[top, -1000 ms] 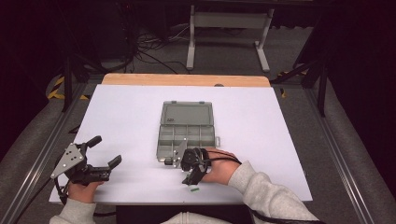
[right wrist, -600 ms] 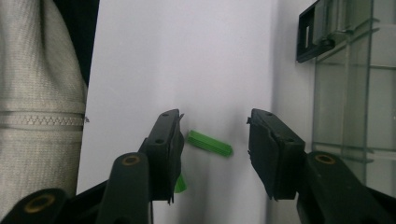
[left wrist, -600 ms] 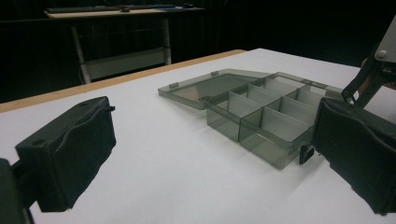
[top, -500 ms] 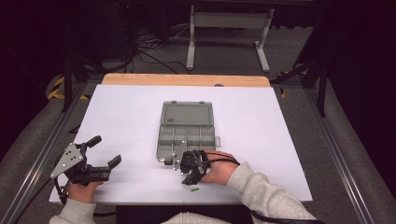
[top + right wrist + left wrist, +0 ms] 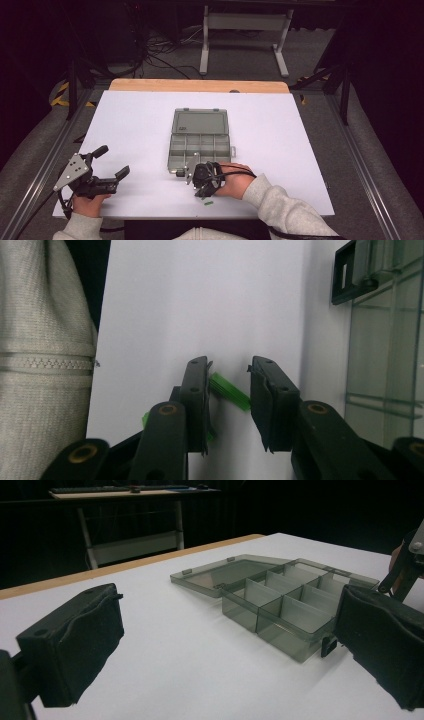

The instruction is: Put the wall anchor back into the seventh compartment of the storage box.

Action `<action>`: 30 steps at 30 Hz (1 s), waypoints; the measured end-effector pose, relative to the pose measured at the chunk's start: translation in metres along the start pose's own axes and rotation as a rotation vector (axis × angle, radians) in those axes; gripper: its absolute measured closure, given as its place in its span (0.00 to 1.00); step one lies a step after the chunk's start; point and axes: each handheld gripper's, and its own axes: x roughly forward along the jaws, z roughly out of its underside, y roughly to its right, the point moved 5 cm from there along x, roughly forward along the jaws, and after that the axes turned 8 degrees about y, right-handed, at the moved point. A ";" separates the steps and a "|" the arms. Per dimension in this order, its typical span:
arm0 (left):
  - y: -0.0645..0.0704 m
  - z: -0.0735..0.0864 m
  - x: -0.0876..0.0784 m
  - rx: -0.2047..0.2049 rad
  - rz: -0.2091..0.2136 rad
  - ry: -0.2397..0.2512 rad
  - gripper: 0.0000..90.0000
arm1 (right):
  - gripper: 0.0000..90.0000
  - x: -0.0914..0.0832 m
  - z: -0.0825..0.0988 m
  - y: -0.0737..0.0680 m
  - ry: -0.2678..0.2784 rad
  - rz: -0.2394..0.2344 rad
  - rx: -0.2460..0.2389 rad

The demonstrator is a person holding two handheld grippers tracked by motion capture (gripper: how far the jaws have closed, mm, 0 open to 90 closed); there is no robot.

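Note:
A small green part [image 5: 230, 390] lies on the white table [image 5: 280, 140] between the jaws of my right gripper [image 5: 230, 367]. Those jaws have just been closing and stand narrow around it, a sliver of gap left on one side. In the high view that gripper [image 5: 202, 191] sits just in front of the clear grey compartment box [image 5: 200, 145], with the green part [image 5: 207, 202] at its tip. The box lid [image 5: 200, 121] lies open and flat behind it. My left gripper [image 5: 112, 162] rests open at the table's front left, nothing between its fingers, and faces the box [image 5: 285, 615].
The table's front edge runs close to both hands. A black latch [image 5: 350, 275] juts from the box's near side, beside the right gripper. A grey sleeve [image 5: 45, 365] lies along the left of the right gripper view. A metal stand [image 5: 245, 30] rises beyond the far edge.
The right gripper's jaws have drawn closer together over the green part. Neither hand has shifted, and the box is where it was.

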 end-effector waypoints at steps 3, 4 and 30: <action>0.000 0.000 0.000 -0.001 0.000 -0.002 0.01 | 0.77 0.000 0.000 0.000 0.006 0.003 0.002; 0.000 0.000 0.000 0.000 0.001 -0.002 0.01 | 0.77 0.000 0.000 0.000 0.003 0.004 0.000; 0.000 0.001 0.001 -0.002 -0.003 -0.002 0.01 | 0.77 -0.039 -0.012 0.010 0.081 0.065 0.050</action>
